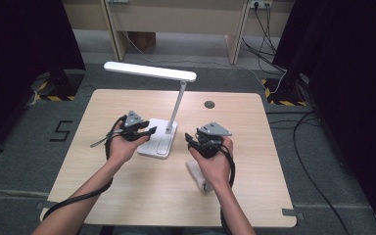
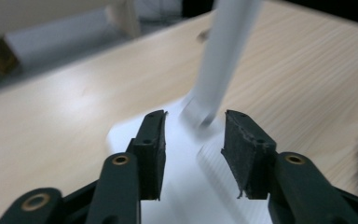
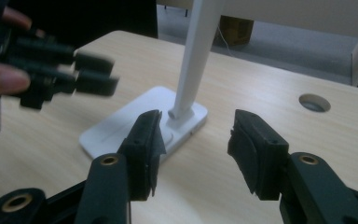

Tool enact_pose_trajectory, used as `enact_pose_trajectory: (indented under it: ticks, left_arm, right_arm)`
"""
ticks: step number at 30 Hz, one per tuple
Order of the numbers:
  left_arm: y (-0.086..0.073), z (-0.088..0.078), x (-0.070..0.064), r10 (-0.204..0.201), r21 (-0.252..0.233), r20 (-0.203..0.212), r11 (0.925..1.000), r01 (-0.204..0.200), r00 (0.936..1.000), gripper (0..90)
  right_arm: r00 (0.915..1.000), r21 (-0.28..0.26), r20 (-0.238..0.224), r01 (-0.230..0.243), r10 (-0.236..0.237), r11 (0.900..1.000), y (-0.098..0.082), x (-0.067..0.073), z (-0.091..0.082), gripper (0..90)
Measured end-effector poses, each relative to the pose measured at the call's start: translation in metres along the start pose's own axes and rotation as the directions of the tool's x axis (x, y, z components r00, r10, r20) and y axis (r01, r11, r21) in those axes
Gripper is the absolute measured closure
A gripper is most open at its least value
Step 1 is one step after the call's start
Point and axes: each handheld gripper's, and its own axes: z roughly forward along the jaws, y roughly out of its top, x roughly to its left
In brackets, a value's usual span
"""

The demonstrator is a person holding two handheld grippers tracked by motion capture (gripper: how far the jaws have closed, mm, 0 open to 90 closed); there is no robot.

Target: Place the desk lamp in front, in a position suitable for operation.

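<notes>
White desk lamp (image 1: 162,128) stands mid-surface (image 1: 127,196), no readable lettering; left hand-held gripper (image 1: 145,131) over its base, right hand-held gripper (image 1: 192,139) just beside, both parted and empty

Right gripper (image 3: 193,149) jaws apart, empty, facing white lamp base (image 3: 135,123) mid-table; left gripper (image 3: 93,74) hovers over base's left edge.

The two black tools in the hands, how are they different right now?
The left tool hangs over the white lamp's base; the right tool is over bare wood on the table beside the base. The left tool points right toward the lamp pole; the right tool points left. Both are black, open and hold nothing.
</notes>
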Motion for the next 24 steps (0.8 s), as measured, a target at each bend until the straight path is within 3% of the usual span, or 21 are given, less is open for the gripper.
enact_pose_trajectory:
  ticks: [2,3,4,7,17,24]
  left_arm:
    - [-0.008,0.000,0.008,-0.021,0.026,-0.014,0.9994,0.022,0.9997,63.8]
    - [-0.023,0.002,0.021,-0.053,0.066,-0.043,0.9962,0.056,0.9977,66.0]
    - [-0.030,0.003,0.026,-0.069,0.080,-0.054,0.9941,0.073,0.9962,67.4]
    - [-0.045,0.006,0.033,-0.109,0.094,-0.036,0.9893,0.112,0.9934,70.6]
    - [-0.057,0.014,0.029,-0.105,0.100,-0.024,0.9892,0.107,0.9942,72.7]
    - [-0.058,0.016,0.027,-0.123,0.089,-0.018,0.9883,0.124,0.9923,69.1]
  right_arm:
    - [0.9999,-0.003,0.010,-0.001,0.001,1.000,0.010,0.002,0.010,52.6]
    - [0.9998,-0.003,0.017,-0.001,0.001,1.000,0.014,0.003,0.015,52.8]
    - [0.9997,-0.010,0.025,-0.001,0.002,1.000,0.018,0.005,0.021,53.5]
    - [0.9985,-0.037,0.055,-0.004,0.006,0.999,0.027,0.008,0.036,55.8]
    - [0.9897,-0.084,0.142,-0.003,0.015,0.996,0.035,0.013,0.072,59.0]
    - [0.9878,-0.134,0.143,-0.041,0.060,0.990,0.042,0.015,0.085,59.7]
